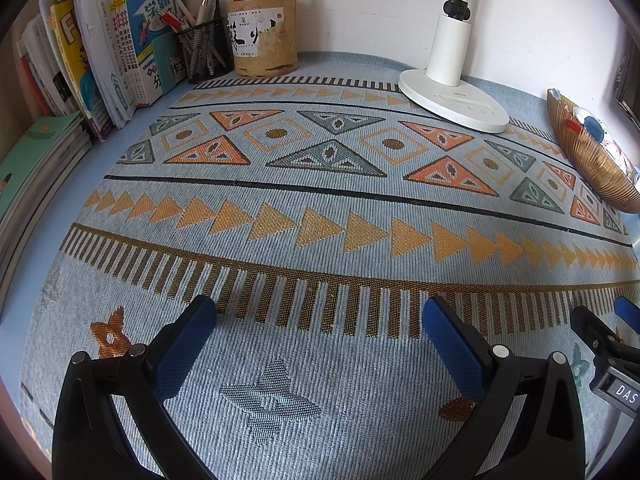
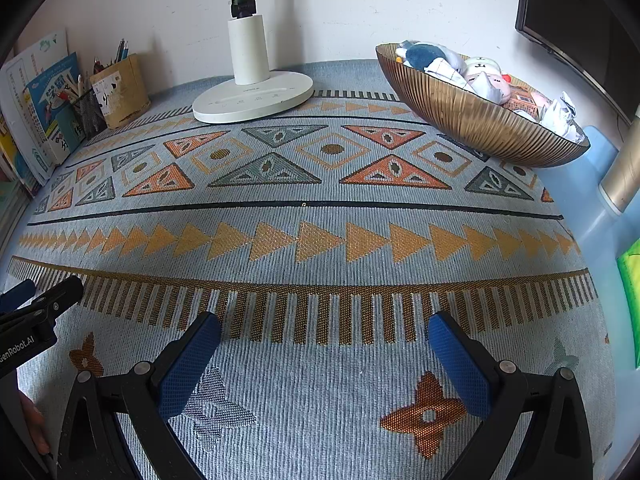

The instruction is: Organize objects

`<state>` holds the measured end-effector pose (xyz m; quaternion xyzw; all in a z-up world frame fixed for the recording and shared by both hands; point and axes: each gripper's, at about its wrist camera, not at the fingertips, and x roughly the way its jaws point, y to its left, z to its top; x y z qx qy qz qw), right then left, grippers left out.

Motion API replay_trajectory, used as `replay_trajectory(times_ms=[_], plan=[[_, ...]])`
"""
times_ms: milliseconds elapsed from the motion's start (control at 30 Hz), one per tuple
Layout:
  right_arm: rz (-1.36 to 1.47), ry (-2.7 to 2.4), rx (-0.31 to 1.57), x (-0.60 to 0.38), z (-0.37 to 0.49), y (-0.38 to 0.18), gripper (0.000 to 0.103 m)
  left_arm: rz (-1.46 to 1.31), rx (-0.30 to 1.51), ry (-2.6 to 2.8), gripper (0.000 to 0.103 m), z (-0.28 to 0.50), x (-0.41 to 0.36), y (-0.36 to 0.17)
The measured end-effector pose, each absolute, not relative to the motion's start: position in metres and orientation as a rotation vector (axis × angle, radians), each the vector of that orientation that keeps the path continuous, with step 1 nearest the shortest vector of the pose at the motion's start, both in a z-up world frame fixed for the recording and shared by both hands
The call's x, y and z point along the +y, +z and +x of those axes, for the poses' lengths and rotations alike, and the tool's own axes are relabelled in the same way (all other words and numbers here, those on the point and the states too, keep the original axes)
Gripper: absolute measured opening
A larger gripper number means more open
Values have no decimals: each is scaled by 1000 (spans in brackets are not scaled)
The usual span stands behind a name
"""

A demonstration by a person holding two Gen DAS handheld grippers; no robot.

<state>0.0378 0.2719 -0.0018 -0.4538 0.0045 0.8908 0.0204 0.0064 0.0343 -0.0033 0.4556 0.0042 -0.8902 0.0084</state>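
My left gripper (image 1: 320, 312) is open low over the patterned blue cloth (image 1: 320, 200), nothing between its blue pads. My right gripper (image 2: 325, 326) is open too, also empty, hovering over the same cloth (image 2: 320, 208). Each gripper shows at the edge of the other's view: the right gripper (image 1: 608, 328) at far right, the left gripper (image 2: 40, 292) at far left. A ribbed golden bowl (image 2: 472, 120) with small plush toys (image 2: 484, 76) and crumpled paper (image 2: 560, 114) stands back right. Two pen holders stand at the back left: a black mesh cup (image 1: 206, 54) and a tan round holder (image 1: 264, 36).
Books (image 1: 100, 48) stand and lie stacked along the left edge. A white desk lamp (image 1: 454, 96) rests on its round base at the back, against the white wall. A dark monitor (image 2: 572, 12) hangs at upper right, and a metal cylinder (image 2: 624, 172) stands at the right edge.
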Motion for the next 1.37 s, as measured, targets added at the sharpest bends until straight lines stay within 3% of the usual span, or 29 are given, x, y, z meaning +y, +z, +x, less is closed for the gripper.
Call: replay_trajectory(times_ms=[1367], plan=[[-1407,2763,14,272,38,-2,103,1419,20,-2781,103,6,34,3]])
